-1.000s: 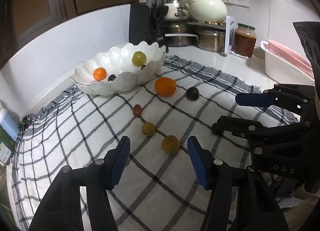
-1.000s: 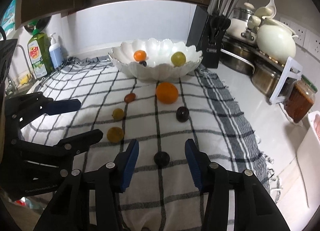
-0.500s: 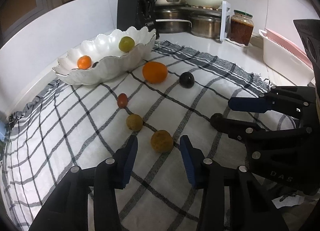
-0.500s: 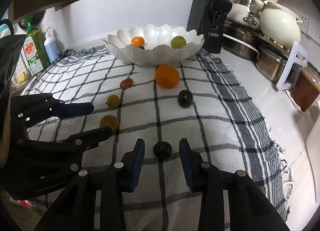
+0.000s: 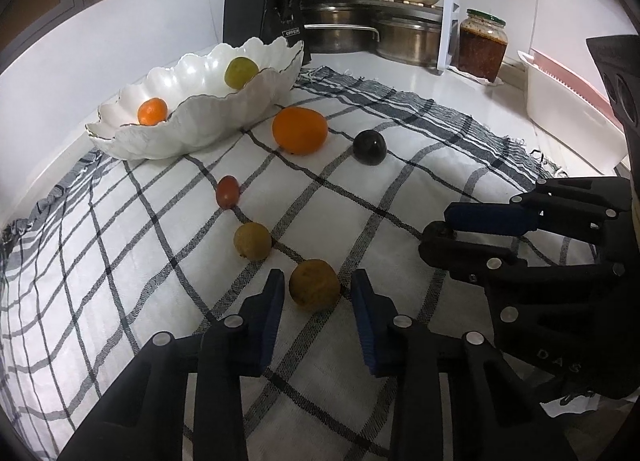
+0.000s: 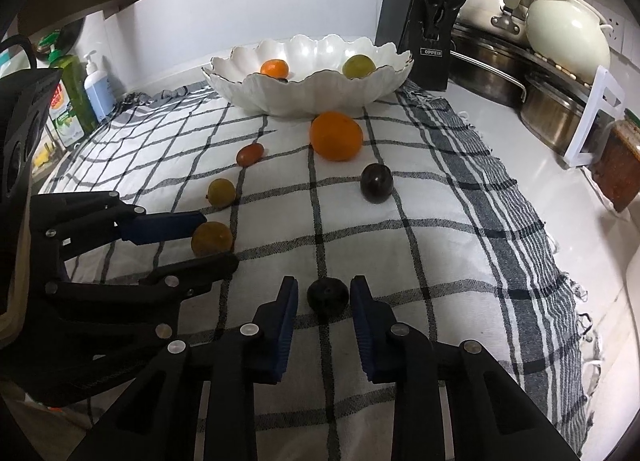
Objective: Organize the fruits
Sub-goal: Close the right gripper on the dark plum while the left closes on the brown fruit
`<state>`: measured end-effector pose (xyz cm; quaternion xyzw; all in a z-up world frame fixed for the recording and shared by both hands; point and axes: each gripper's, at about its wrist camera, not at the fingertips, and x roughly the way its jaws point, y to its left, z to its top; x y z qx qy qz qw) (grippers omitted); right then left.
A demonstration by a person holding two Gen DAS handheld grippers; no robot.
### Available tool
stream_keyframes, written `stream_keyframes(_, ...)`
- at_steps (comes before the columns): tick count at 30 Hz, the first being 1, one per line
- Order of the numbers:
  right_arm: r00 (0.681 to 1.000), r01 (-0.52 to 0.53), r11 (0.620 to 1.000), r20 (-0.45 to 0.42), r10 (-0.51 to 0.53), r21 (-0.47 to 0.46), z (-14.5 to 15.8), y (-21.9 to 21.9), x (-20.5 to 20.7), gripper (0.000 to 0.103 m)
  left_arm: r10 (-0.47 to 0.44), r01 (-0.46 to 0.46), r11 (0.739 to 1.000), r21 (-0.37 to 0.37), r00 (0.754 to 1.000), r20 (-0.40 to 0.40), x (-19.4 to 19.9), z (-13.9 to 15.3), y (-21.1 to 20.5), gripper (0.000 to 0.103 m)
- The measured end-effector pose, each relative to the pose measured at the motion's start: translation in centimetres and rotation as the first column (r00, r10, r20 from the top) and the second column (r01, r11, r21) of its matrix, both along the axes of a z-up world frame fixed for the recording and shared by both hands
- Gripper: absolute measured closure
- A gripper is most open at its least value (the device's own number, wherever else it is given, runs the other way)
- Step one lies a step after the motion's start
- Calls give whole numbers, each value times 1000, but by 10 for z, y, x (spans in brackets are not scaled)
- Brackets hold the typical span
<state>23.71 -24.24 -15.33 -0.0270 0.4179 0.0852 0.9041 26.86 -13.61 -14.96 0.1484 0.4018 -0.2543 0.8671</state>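
My left gripper (image 5: 318,289) is open, its jaws on either side of a brownish-yellow fruit (image 5: 314,284) lying on the checked cloth (image 5: 160,261); small gaps show on both sides. My right gripper (image 6: 325,295) is open around a dark plum (image 6: 327,295), its right jaw about touching the plum. Farther on lie a smaller yellow fruit (image 5: 252,240), a red tomato (image 5: 227,191), an orange (image 5: 300,130) and a second dark plum (image 5: 369,147). A white scalloped bowl (image 5: 208,117) holds a small orange and a green fruit.
A black knife block (image 5: 262,17) stands behind the bowl. Steel pots (image 5: 404,39), a cream pot and a sauce jar (image 5: 482,45) line the back right. A white-and-pink bin (image 5: 568,109) stands at the right. Soap bottles (image 6: 76,101) stand at the cloth's left end.
Both grippers have moved forward and lower over the cloth. Each now has a fruit between its jaws, and both pairs of jaws have narrowed.
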Motion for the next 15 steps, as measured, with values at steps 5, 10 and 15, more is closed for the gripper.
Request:
stream_keyframes(5, 1000, 5, 1000, 0, -5, -6, -1, 0, 1, 79, 10, -10, 1000, 3, 1000, -3, 1, -2, 1, 76)
stream_keyframes(10, 1000, -4, 1000, 5, 4, -12, 0, 1, -1, 81, 16, -16, 1000, -5, 1000, -9, 0, -1, 3, 77)
stream_keyframes(15, 1000, -6, 1000, 24, 6, -10, 6, 3, -5, 81, 31, -31, 999, -22, 999, -8, -1, 4, 6, 77)
